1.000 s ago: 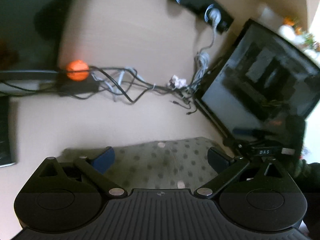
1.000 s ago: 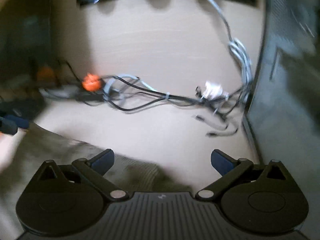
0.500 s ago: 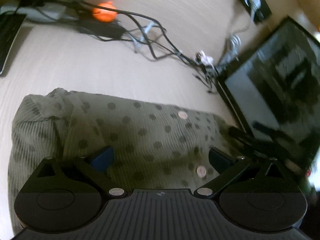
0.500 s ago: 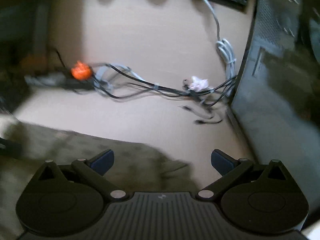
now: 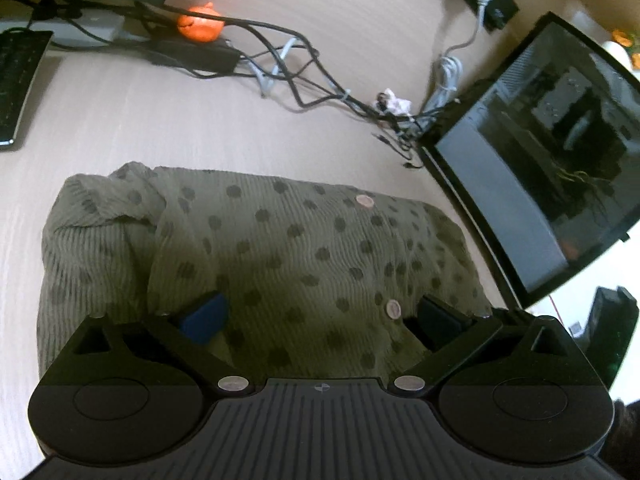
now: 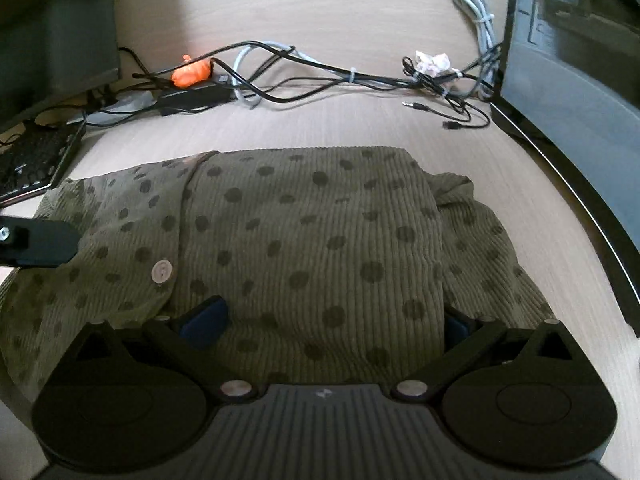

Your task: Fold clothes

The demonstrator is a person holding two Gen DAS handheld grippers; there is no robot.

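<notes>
Left wrist view is showing the olive polka-dot shirt (image 5: 288,256) lying folded into a chunky rectangle on the light wood desk (image 5: 160,128), buttons facing up along its right half. The left gripper (image 5: 320,316) is hanging right over the near edge of it with its jaws spread wide, and nothing is sitting between the blue fingertips (image 5: 204,316), so it's not gripping anything. In the right wrist view the same shirt (image 6: 312,240) is filling the middle of the frame, with a bit of fabric bunching out past the fold on the right. The right gripper (image 6: 328,320) is also sitting splayed apart over the near edge, not pinching any cloth that I can make out. The tip of the left gripper (image 6: 40,242) is poking in from the left edge there, over the shirt's left part.

Further back, a tangle of black and grey cables (image 6: 320,76) is running across the desk, with an orange blob (image 6: 192,72) resting on a black power brick and a crumpled bit of paper (image 6: 432,62) beside the wires. A dark glass-sided PC case (image 5: 540,160) is standing to the right of the shirt, and a black keyboard (image 6: 36,160) is lying off to the left.
</notes>
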